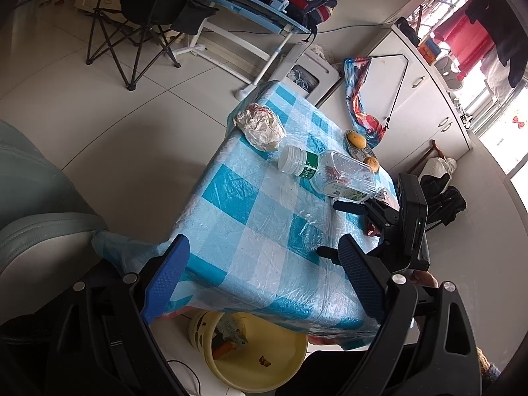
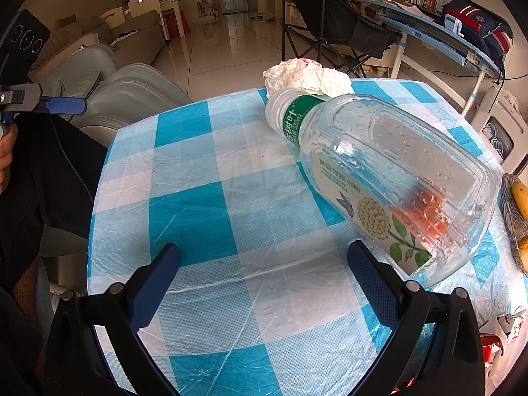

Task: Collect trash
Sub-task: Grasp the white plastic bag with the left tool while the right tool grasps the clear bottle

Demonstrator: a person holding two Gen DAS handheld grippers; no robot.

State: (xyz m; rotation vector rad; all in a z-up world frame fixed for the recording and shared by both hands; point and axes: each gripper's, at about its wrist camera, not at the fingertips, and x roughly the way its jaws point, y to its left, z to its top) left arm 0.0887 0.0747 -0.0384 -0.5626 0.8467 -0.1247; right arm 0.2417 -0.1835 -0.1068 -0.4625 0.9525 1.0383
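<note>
We are in a living room with pale glossy floor tiles, a folding chair (image 2: 333,23) and a desk piled with bags behind, and a small table (image 2: 204,198) under a blue-and-white checked plastic cloth in front of us. A yellow bucket (image 1: 260,353) stands on the floor just below the table's near edge in the left wrist view, with a few scraps already in it; we take it for the trash bin.

The clear plastic bottle (image 2: 382,178) lies on its side toward the table's right edge. Its long axis runs diagonally: the base points at our right gripper (image 2: 264,283), the white cap away toward the far edge, where it almost touches the crumpled paper wad (image 2: 307,77). The bottle sits ahead and to the right of the right gripper, its base just beside the right-hand finger. Both fingers are spread wide, holding nothing.

Our left gripper (image 1: 260,280) hangs over the near edge above the bucket, likewise spread and empty, well apart from the bottle. So the right one is plainly nearer.

We judge the coming move as a shift to the right so the jaws straddle the bottle's body across its long axis. The droplets inside and the slick cloth suggest it may roll or slide when nudged. Fruit (image 2: 521,194) in a basket at the right edge is not trash.
</note>
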